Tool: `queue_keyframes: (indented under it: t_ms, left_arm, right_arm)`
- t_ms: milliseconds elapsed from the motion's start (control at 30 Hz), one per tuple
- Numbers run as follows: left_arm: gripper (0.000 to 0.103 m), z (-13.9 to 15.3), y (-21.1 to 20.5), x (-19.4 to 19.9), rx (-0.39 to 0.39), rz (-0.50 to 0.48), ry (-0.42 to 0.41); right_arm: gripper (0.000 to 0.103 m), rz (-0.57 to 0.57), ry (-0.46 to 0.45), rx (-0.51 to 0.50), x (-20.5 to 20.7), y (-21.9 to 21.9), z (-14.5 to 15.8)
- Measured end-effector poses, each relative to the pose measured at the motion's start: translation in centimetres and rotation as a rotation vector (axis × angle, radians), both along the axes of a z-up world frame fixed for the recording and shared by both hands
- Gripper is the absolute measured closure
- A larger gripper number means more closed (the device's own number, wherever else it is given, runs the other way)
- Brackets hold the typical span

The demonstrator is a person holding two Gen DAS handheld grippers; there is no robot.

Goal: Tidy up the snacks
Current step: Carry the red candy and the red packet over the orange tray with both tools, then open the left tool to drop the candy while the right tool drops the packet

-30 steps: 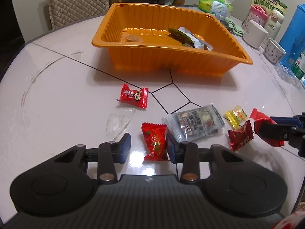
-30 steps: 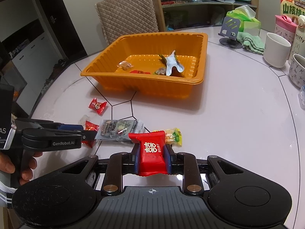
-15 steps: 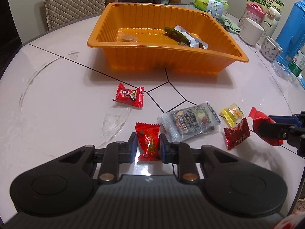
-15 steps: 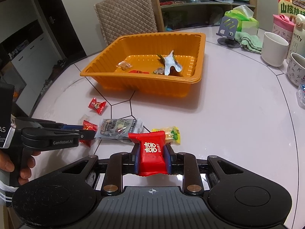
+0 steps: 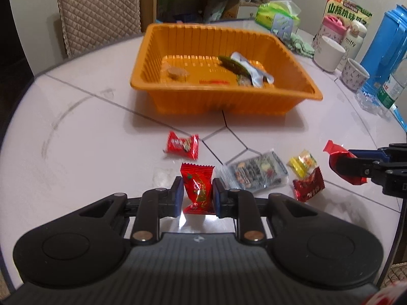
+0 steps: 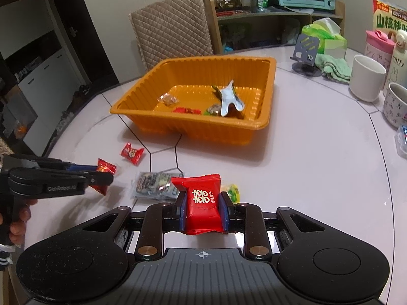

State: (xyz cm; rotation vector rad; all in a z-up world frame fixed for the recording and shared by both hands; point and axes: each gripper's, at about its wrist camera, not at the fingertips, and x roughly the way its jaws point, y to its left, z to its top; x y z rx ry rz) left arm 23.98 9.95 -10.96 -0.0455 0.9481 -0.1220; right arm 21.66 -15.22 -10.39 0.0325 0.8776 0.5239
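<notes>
My left gripper [image 5: 197, 195]: pinched on a red patterned candy [image 5: 197, 186], long axis upright between my pads; jaws have just been closing on it
My right gripper [image 6: 202, 209]: clamped on a red packet [image 6: 202, 202] with gold double-happiness characters
Left on the table [image 5: 89, 152]: loose red candy [image 5: 182, 145], clear mixed-snack pack [image 5: 257, 172], yellow sweet [image 5: 302, 162], dark red sweet [image 5: 309, 186]
Orange tray [image 5: 223, 101]: far, straight ahead of both grippers (a few snacks already inside); my left looks slightly nearer
Readable: "GenRobot.AI" on the left gripper; "miffy" on a far-right bottle [image 6: 396, 61]
</notes>
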Motion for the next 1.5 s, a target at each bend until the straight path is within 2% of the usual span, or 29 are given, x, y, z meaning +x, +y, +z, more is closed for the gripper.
queue_keyframes:
  t_ms: [367,533,733,1000,1500]
  left_arm:
    - [0.082,4.2,1.3,3.2,0.032,-0.010,-0.108]
    - [0.082,5.4,1.3,5.8,0.056,-0.005,-0.150]
    - [0.082,6.3,1.1,9.2,0.045,-0.002,-0.182]
    - [0.082,6.1,0.7,13.6,0.029,-0.016,-0.174]
    - [0.082,2.8,-0.7,19.3,0.013,-0.059,-0.115]
  right_arm:
    - [0.076,0.046,-0.068,0.035,2.9,1.3,1.9]
    - [0.076,0.050,-0.111,0.052,5.6,2.3,2.7]
    - [0.076,0.030,-0.139,0.106,9.5,3.6,3.6]
    - [0.076,0.006,-0.139,0.144,13.6,5.4,3.3]
    - [0.076,-0.069,-0.100,0.130,18.4,6.2,0.2]
